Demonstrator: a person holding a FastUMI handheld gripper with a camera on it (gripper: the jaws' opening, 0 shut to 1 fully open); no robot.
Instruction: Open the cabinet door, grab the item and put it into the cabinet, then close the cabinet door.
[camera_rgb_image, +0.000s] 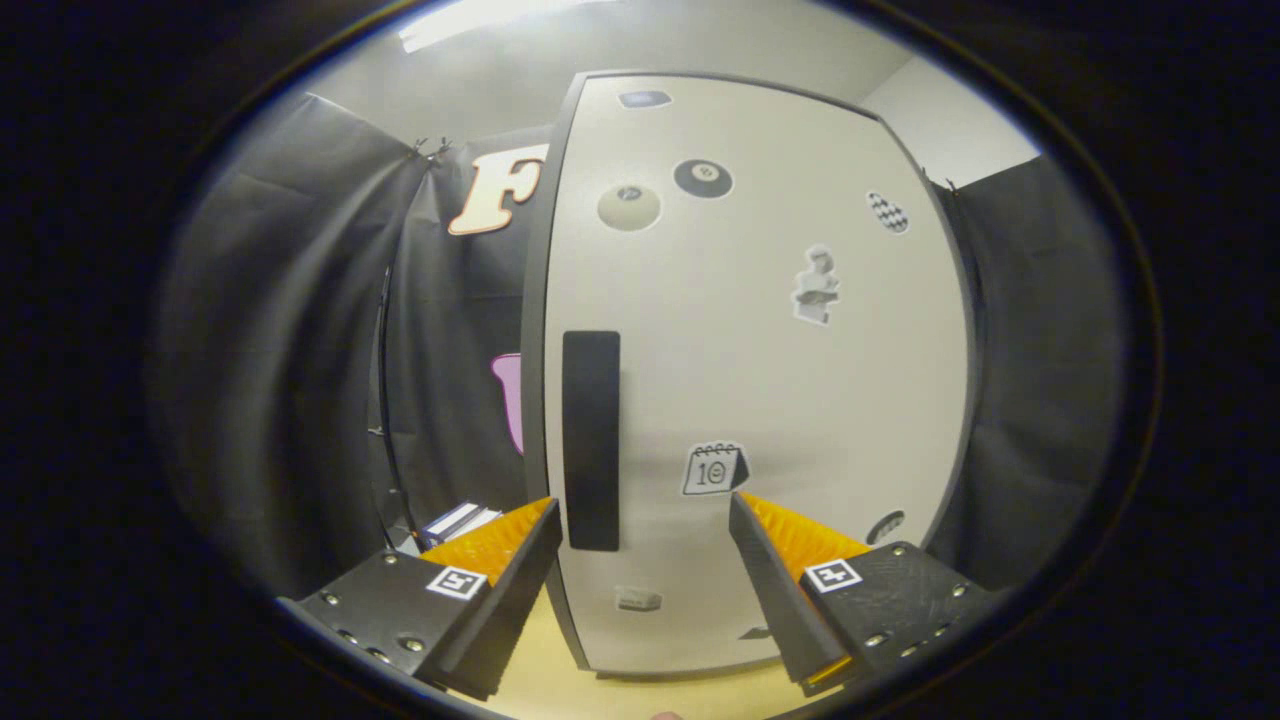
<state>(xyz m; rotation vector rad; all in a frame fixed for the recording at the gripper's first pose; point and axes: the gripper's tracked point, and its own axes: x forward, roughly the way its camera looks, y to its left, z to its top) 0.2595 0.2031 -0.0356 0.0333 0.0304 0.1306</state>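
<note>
Tongs (640, 520) released: the two fingers stand wide apart, nothing gripped between them, tips pointing at the lower part of the cabinet front. A square marker tag sits on top of each finger base.

Beneath the fingers, pale wood counter (560, 690), bare where it shows under the tongs. The cabinet stands on it just ahead.

Cabinet door (760, 380) closed, off-white, flat, facing the camera and just beyond the fingertips; whether the tips touch it cannot be told. Dark vertical handle (591, 440) near the door's left edge; its lower end falls between the fingers, closer to the left fingertip (535, 520), not clasped. Right fingertip (745, 515) lies in front of the plain door face.

Stickers on the door: a calendar sticker (713, 468) just above the right fingertip, a small statue-like figure (817, 287) higher right, an eight-ball (703, 178) and a pale ball (629, 208) near the top, a chequered oval (888, 212) upper right.

Left of the cabinet, beyond the left finger, a small blue-and-white box (458, 522) lies on the counter, likely the item; partly hidden by the finger.

Behind: dark cloth booth wall (300, 350) on both sides; ceiling light (480, 18) above.
</note>
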